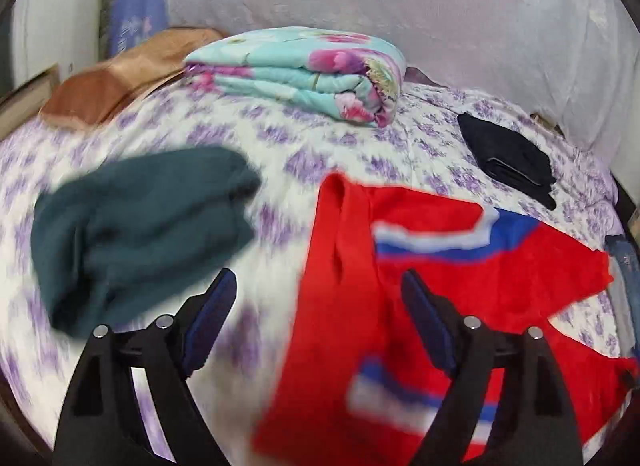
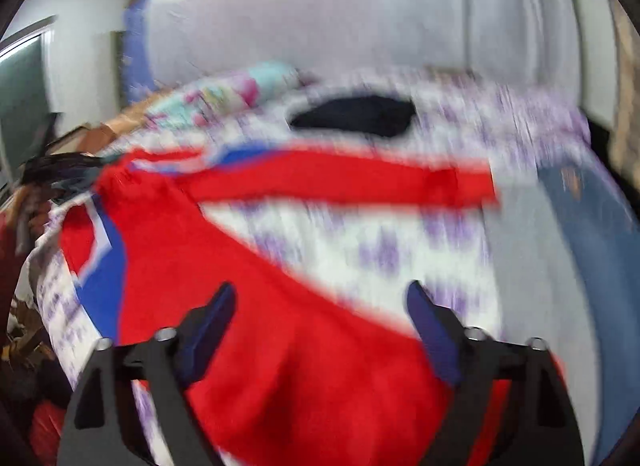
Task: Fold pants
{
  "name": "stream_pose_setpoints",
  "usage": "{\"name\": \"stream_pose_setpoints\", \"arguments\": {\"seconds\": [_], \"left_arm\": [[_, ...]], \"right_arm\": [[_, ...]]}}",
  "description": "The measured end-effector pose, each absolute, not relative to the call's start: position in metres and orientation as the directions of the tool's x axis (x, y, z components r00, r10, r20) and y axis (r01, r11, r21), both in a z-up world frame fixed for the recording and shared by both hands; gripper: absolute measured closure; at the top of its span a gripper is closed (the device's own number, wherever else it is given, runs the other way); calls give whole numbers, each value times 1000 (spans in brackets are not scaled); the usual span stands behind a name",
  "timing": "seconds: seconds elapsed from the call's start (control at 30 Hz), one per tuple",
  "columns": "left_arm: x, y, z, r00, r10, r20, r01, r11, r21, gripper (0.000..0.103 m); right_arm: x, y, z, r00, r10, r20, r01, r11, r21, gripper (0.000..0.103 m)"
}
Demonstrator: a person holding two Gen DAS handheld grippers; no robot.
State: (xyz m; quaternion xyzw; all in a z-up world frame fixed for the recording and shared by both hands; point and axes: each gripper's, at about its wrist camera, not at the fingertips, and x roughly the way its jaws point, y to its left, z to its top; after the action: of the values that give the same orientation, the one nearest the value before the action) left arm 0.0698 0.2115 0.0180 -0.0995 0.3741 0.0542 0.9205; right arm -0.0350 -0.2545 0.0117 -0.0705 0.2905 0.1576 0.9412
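Red pants lie spread on bed, legs apart. Left gripper wide apart, holds nothing. Right gripper wide apart too, above red cloth; blurry, seems not touching. Green cloth lies beside pants.

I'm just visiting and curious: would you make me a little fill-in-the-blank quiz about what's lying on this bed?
1. The unfolded pants on the bedsheet are mostly ____ with blue and white stripes.
2. The folded floral quilt lies at the ____ side of the bed from the tongs.
3. Both tongs, left and right, have their jaws ____ with nothing gripped.
4. The folded garment to the left of the pants is dark ____.

Missing words: red; far; open; green
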Motion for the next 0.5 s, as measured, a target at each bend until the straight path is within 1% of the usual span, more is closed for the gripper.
{"name": "stream_pose_setpoints", "arguments": {"seconds": [0.07,0.1,0.13,0.17,0.2,0.23,0.27,0.3,0.33,0.4,0.43,0.5], "left_arm": [[106,215,13,679,-12,-734,-129,982,-135,21],[120,215,11,667,-13,-745,-125,984,-129,22],[141,214,7,655,-9,-756,-120,986,-115,22],[155,213,3,644,-14,-765,-107,988,-108,23],[168,207,-2,628,-27,-778,-94,989,-111,25],[182,208,-11,593,-80,-801,-57,988,-141,34],[194,210,-20,555,-166,-815,-7,979,-204,50],[197,211,-24,545,-201,-814,8,972,-235,50],[199,217,-31,559,-235,-796,16,962,-273,52],[196,227,-37,578,-314,-754,43,933,-356,55],[193,232,-36,582,-337,-740,50,923,-381,57],[192,238,-34,590,-368,-719,72,911,-406,57]], "right_arm": [[-26,-244,27,809,340,-480,-433,896,-95,3],[-20,-238,31,813,364,-455,-465,876,-130,4],[-11,-231,34,820,353,-451,-467,868,-168,4],[5,-221,36,823,328,-464,-458,866,-202,4],[16,-215,37,815,324,-480,-463,863,-203,4],[31,-209,38,795,333,-508,-480,856,-191,4],[42,-204,38,779,337,-529,-493,850,-184,4],[55,-198,38,762,338,-553,-507,842,-185,4],[73,-190,37,746,338,-574,-525,828,-195,4],[94,-176,34,731,330,-597,-545,809,-220,8],[108,-169,33,722,326,-610,-558,796,-234,9],[143,-151,28,700,324,-637,-594,759,-266,9]]}}
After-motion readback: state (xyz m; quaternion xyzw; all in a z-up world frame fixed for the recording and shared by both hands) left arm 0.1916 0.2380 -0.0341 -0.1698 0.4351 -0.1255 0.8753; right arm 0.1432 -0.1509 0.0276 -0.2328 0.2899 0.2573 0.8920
